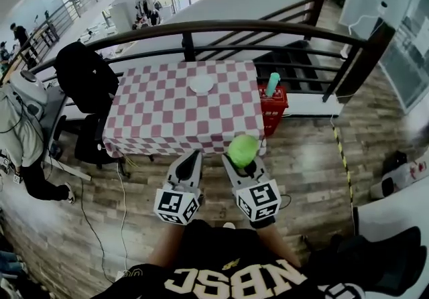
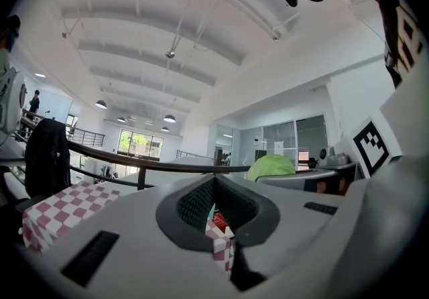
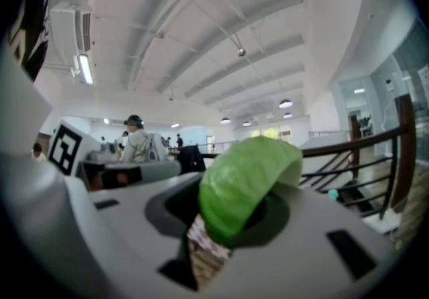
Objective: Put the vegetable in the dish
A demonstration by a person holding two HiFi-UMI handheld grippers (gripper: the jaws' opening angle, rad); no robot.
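My right gripper is shut on a green leafy vegetable, a cabbage-like head that bulges out of the jaws. It hangs just off the near edge of the red-and-white checked table. A white dish sits near the table's far edge, well ahead of both grippers. My left gripper is shut with nothing in it, level with the right one and just left of it. In the left gripper view the vegetable shows to the right over the other gripper.
A dark railing runs behind the table. A red basket with a teal bottle stands at the table's right end. A black chair with a dark jacket is at its left, and a seated person farther left.
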